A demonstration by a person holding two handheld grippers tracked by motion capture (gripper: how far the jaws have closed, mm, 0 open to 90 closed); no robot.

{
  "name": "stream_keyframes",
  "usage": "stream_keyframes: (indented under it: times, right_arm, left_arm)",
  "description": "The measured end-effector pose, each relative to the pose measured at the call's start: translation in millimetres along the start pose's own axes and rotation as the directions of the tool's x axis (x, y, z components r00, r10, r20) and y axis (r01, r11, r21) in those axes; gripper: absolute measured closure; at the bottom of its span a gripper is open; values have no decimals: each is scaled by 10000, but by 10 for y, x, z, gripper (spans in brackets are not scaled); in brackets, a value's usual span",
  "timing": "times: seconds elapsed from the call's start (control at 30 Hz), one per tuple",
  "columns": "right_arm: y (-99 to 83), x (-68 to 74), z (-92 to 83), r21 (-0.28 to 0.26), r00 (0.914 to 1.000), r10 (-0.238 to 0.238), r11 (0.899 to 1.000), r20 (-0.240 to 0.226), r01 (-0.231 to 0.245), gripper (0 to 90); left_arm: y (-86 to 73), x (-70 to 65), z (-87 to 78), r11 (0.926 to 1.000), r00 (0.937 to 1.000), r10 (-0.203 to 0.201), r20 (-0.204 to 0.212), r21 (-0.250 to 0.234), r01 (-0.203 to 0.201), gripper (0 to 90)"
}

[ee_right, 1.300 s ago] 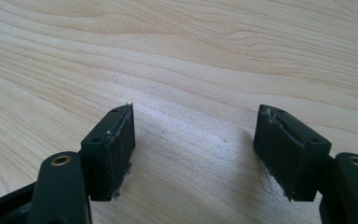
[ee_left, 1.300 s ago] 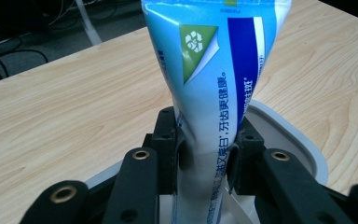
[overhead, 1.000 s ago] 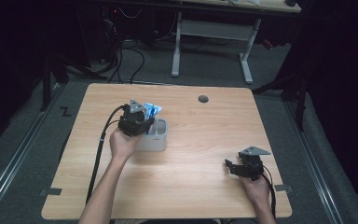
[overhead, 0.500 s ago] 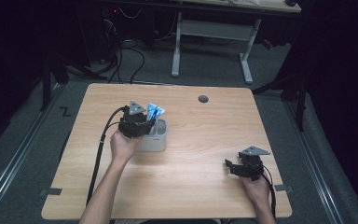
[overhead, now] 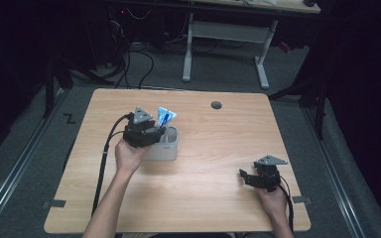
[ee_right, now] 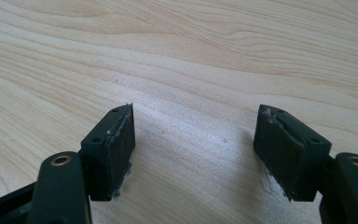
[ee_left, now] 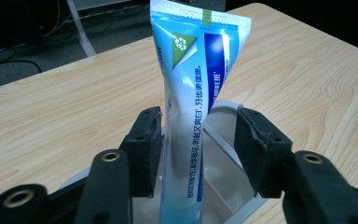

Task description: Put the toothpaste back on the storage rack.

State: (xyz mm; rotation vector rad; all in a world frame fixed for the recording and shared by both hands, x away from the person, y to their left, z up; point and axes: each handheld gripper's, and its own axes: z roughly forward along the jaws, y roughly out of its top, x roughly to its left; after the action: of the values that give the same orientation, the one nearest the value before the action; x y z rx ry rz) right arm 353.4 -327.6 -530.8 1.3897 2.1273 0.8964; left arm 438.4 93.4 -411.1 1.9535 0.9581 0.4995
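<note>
Table: light wood desk (overhead: 203, 163), dark room behind.
Toothpaste tube (ee_left: 191, 107): upright in grey holder (overhead: 171, 146).
Left gripper (ee_left: 198, 140): jaws just opening, tube between them, right pad clear of it.
Right gripper (ee_right: 193, 149): wide apart, holding nothing, near front right corner.

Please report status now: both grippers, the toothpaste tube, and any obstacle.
Left gripper jaws just been opening, toothpaste tube between them, standing in grey holder. Right gripper open over bare table. Nothing in the way.

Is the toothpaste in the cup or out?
In. The toothpaste tube stands upright with its bottom end down inside the grey cup, crimped end up.
</note>
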Motion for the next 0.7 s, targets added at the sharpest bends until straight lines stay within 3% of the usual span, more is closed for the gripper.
stream_keyframes:
  times: [0.7]
  right_arm:
    - [0,0,0,-1,10000,-1,10000,0,1,293]
  left_arm:
    - [-16,82,-208,9993,9995,-73,-323,-365,61,454]
